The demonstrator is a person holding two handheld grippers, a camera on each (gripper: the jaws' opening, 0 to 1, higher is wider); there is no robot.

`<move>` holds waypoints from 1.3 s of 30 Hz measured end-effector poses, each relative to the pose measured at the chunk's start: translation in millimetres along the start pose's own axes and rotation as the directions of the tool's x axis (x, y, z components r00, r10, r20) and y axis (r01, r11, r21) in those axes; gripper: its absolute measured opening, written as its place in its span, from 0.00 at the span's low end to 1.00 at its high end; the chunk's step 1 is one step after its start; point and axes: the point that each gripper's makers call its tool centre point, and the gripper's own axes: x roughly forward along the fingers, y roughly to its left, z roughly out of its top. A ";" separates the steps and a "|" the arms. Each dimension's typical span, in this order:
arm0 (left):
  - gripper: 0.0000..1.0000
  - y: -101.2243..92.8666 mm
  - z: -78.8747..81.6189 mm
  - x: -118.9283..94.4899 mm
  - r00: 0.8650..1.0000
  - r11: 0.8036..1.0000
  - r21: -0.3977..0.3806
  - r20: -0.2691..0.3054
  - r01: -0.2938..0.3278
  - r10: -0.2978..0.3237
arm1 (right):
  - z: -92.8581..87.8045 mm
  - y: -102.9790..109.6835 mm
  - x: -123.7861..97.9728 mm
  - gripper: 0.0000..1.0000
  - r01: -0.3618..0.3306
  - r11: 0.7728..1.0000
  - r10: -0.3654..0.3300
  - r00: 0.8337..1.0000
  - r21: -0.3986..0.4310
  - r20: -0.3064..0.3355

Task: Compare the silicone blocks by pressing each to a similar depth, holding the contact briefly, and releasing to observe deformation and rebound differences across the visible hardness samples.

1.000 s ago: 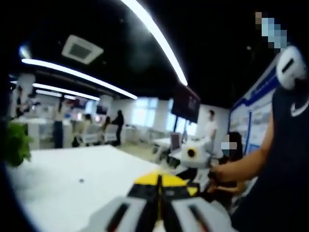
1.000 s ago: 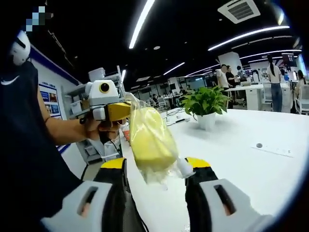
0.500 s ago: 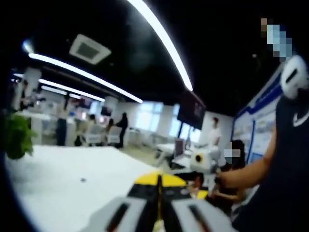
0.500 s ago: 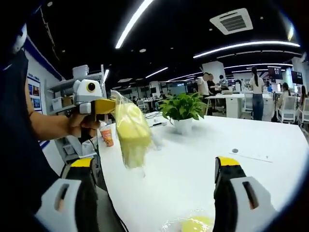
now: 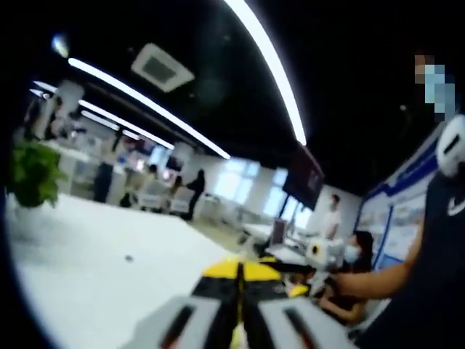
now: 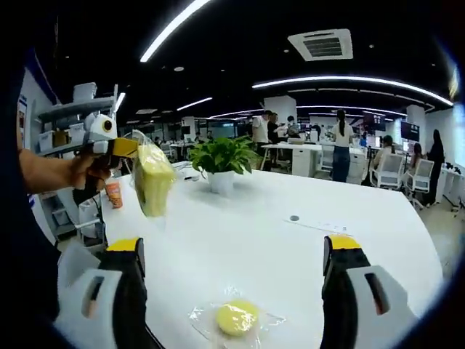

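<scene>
Left gripper view: left gripper (image 5: 240, 273) jaws pressed together at 6 o'clock, over the white table (image 5: 87, 283), right gripper (image 5: 323, 251) small at 4 o'clock. Right gripper view: right gripper (image 6: 232, 251) now spread wide and empty after letting go of the bagged yellow block (image 6: 152, 178), which hangs from the left gripper at 10 o'clock; second yellow sample (image 6: 236, 318) resting in its bag at 6 o'clock, likely next for pressing.

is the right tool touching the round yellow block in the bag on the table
Apart. In the right gripper view, the right tool is open, its jaws standing wide on either side of the bagged round yellow block, with bare white table showing between each jaw and the bag.
</scene>
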 end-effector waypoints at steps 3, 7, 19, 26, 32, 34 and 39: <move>0.00 5.7 -5.3 -0.9 1.000 1.000 -0.011 -0.008 -0.010 0.010 | -13.9 -9.4 -9.8 0.96 0.027 1.000 -0.027 0.999 -0.006 -0.022; 0.00 16.5 -9.2 -2.1 1.000 0.999 -0.036 -0.004 -0.029 0.029 | -37.6 -19.1 -22.6 0.96 0.058 0.998 -0.059 0.996 -0.018 -0.066; 0.00 31.5 -33.9 -5.8 0.998 0.986 -0.153 -0.007 -0.061 0.061 | -82.2 -36.0 -52.5 0.96 0.114 0.993 -0.113 0.987 0.007 -0.118; 0.00 45.7 -58.1 -8.8 0.995 0.969 -0.222 -0.019 -0.104 0.102 | -97.0 -40.5 -59.1 0.96 0.137 0.990 -0.133 0.982 0.016 -0.131; 0.00 57.0 -76.9 -14.0 0.992 0.955 -0.269 -0.038 -0.130 0.124 | -100.8 -40.1 -58.5 0.96 0.142 0.990 -0.138 0.981 0.025 -0.134; 0.00 59.2 -81.5 -14.9 0.990 0.950 -0.280 -0.044 -0.140 0.133 | -101.0 -39.6 -57.3 0.96 0.142 0.990 -0.137 0.982 0.027 -0.132; 0.00 72.4 -99.3 -20.2 0.986 0.917 -0.361 -0.052 -0.168 0.160 | -110.7 -39.1 -55.6 0.96 0.143 0.989 -0.135 0.981 0.042 -0.142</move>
